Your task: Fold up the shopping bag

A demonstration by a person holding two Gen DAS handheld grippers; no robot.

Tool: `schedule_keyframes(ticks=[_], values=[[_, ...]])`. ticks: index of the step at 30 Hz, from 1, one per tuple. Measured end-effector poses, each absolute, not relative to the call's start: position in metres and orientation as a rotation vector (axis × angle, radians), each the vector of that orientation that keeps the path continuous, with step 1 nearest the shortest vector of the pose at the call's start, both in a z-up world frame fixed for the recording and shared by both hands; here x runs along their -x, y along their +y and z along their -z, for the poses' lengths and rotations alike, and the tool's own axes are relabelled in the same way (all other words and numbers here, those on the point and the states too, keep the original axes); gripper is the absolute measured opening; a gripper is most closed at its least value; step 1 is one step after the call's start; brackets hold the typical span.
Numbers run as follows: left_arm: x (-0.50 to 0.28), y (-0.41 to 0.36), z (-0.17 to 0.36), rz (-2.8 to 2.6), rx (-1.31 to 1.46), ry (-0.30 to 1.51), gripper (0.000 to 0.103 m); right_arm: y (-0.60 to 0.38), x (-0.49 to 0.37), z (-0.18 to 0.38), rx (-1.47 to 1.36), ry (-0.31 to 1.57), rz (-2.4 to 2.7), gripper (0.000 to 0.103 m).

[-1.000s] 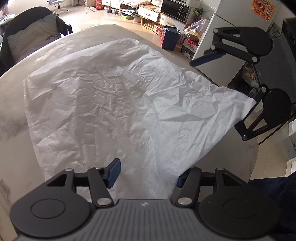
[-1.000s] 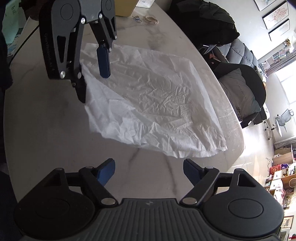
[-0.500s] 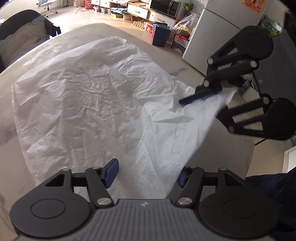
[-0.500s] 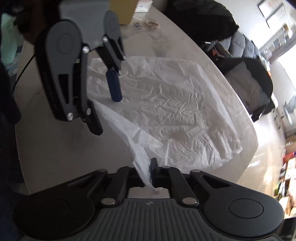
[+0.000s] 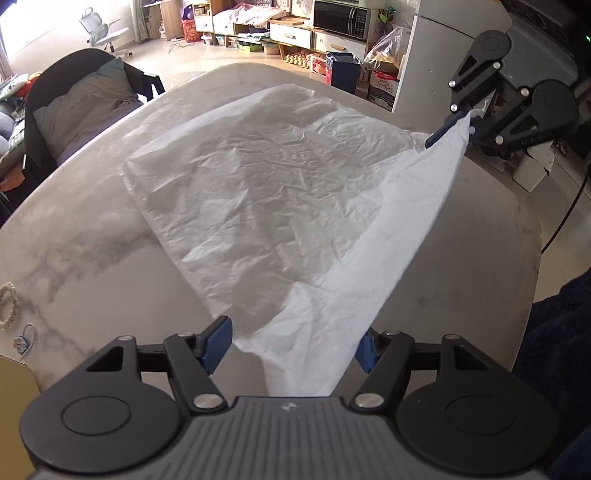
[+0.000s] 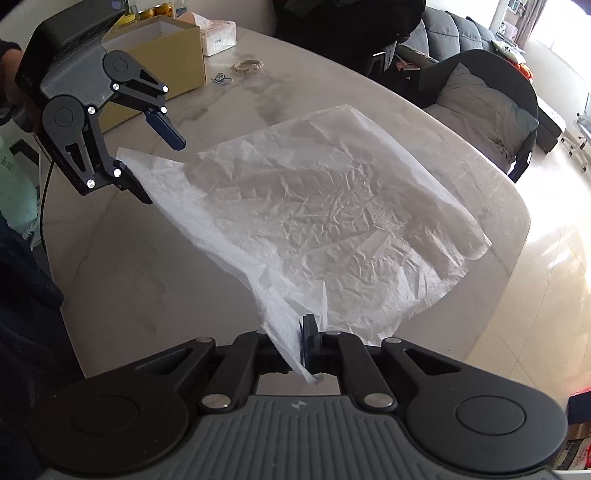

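the white shopping bag lies mostly flat on the marble table, with its near edge lifted at 2 corners. at the left of the right wrist view, the left gripper has its jaws spread around 1 corner. at bottom centre the right gripper has its jaws pressed together, pinching the other corner. no finished fold shows, so most folding looks left. a cardboard box, tissue box and bracelet sit upper left, clear of the bag.

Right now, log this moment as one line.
left hand-held gripper: open, bag corner between fingers | right hand-held gripper: shut on shopping bag corner, lifted | rest on table
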State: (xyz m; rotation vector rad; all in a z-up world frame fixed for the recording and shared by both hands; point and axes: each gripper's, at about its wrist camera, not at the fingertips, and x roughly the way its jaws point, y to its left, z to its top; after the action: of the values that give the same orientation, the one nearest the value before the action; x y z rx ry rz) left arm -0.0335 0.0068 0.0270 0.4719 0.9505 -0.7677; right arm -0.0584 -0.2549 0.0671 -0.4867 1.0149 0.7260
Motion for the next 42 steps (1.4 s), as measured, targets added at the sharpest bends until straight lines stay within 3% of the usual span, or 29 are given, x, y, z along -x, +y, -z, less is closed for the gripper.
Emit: schedule_keyframes(ticks=[6,10,21,29,31,42], values=[[0.03,0.026,-0.044,0.764,-0.462,0.887,0.071,-0.265,0.041,-0.078,0.388,1.051,-0.731,0.011],[0.041,0.029,-0.061,0.81,-0.481,0.814,0.082,-0.267,0.035,-0.075,0.393,1.064,-0.717,0.015],[0.048,0.002,-0.034,0.93,-0.688,0.727,0.082,-0.267,0.036,-0.071,0.352,1.095,-0.74,0.015],[0.047,-0.007,-0.024,1.01,-0.773,0.667,0.082,-0.307,0.014,-0.086,-0.024,1.079,-0.707,0.009],[0.045,-0.003,-0.025,1.022,-0.755,0.654,0.082,-0.312,0.011,-0.087,-0.06,1.072,-0.697,0.003],[0.006,-0.002,-0.02,0.992,-0.674,0.594,0.082,-0.342,0.004,-0.093,-0.257,1.087,-0.776,0.002]])
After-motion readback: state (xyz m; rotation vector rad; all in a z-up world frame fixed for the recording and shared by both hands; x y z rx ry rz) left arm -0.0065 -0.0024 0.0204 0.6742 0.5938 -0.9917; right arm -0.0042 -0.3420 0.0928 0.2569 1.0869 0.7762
